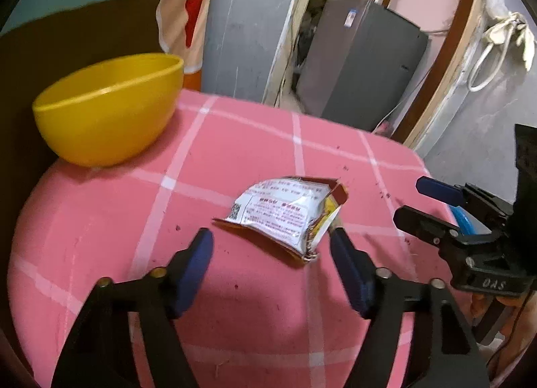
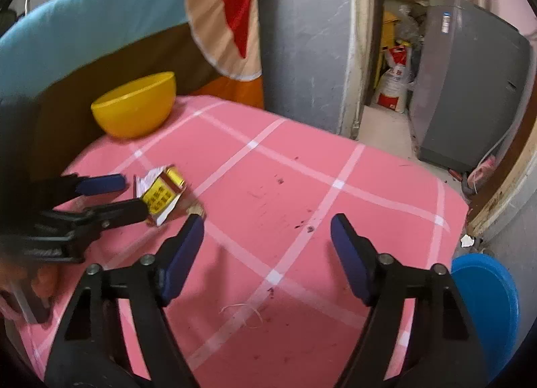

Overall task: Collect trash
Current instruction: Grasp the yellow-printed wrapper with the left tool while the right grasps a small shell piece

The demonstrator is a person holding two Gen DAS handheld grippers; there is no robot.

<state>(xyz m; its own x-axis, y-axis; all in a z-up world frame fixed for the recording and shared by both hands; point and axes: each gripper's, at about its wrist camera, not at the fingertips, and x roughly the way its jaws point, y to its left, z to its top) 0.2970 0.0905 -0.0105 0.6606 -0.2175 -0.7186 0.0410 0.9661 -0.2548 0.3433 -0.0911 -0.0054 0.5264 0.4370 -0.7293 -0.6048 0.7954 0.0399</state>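
A crumpled snack wrapper, white with red print and a yellow and red edge, lies on the pink checked tablecloth. My left gripper is open, its blue pads on either side of the wrapper's near end. In the right wrist view the same wrapper sits at the left gripper's tips. My right gripper is open and empty over bare cloth; it also shows in the left wrist view at the right. A yellow bowl stands at the table's far left corner.
A blue round bin stands on the floor past the table's right edge. A grey appliance fills the doorway behind. A brown and blue backrest with a draped cloth rises behind the bowl. Crumbs and a thread lie on the cloth.
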